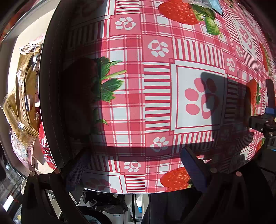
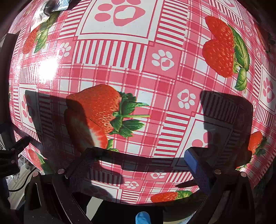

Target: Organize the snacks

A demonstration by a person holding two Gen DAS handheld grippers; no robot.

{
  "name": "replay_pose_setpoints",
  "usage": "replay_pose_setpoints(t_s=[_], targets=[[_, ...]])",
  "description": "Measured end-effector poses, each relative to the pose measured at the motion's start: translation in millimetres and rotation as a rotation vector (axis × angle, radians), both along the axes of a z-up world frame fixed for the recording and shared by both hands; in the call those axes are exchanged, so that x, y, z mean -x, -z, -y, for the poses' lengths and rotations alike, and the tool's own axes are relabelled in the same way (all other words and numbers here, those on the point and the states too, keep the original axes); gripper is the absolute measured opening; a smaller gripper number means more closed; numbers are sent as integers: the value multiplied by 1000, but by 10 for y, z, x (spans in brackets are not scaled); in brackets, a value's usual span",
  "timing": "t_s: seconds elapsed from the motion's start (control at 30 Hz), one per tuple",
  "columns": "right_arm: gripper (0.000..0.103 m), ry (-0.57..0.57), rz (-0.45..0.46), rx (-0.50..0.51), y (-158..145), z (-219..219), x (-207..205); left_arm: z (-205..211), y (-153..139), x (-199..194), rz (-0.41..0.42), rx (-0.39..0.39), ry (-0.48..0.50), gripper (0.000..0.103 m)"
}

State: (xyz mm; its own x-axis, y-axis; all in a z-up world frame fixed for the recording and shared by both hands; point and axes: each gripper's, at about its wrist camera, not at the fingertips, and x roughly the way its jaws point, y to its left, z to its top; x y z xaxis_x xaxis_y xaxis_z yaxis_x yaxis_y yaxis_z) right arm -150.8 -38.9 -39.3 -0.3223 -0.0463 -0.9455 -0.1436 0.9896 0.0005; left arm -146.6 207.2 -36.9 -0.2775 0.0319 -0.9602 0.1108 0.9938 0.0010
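My worktop (image 1: 155, 96) wears a glossy oilcloth printed in pink-and-white plaid, with paw-print squares and big red strawberries; hard sunlight puts a glare patch on it in my right wrist view and throws sharp-edged shadows of both rigs across the pattern.

In my left wrist view a dark, curved wall with a line of stitching sweeps down the left side: the rim of a bin (image 1: 50, 96), smooth and matte. Past that rim, on a pale surface, I see the snacks bunched together: gold crinkle-edged foil packets (image 1: 25, 82) standing on edge side by side, a red wrapper (image 1: 44, 146) below them, and a clear-looking one lower still. I cannot tell whether they lie inside the bin or just beside it.

At the far edge of the worktop another packet, silvery foil with a serrated seal (image 2: 51, 7), lies flat near the top left of my right wrist view, well apart from both grippers.

My left gripper (image 1: 136, 165) hangs over bare cloth with its fingers (image 1: 193, 168) spread wide, holding nothing. My right gripper (image 2: 138, 163) is the same: fingers (image 2: 196, 167) wide apart, nothing between them, textured pads facing inward over the cloth.
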Motion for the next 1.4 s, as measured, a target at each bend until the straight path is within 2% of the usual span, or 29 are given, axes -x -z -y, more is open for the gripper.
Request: replay_pose_setpoints(t_s=[1.4], targets=[[103,-1,1,-2,-12,11,0,16,-16,-32,9,2,4,103]])
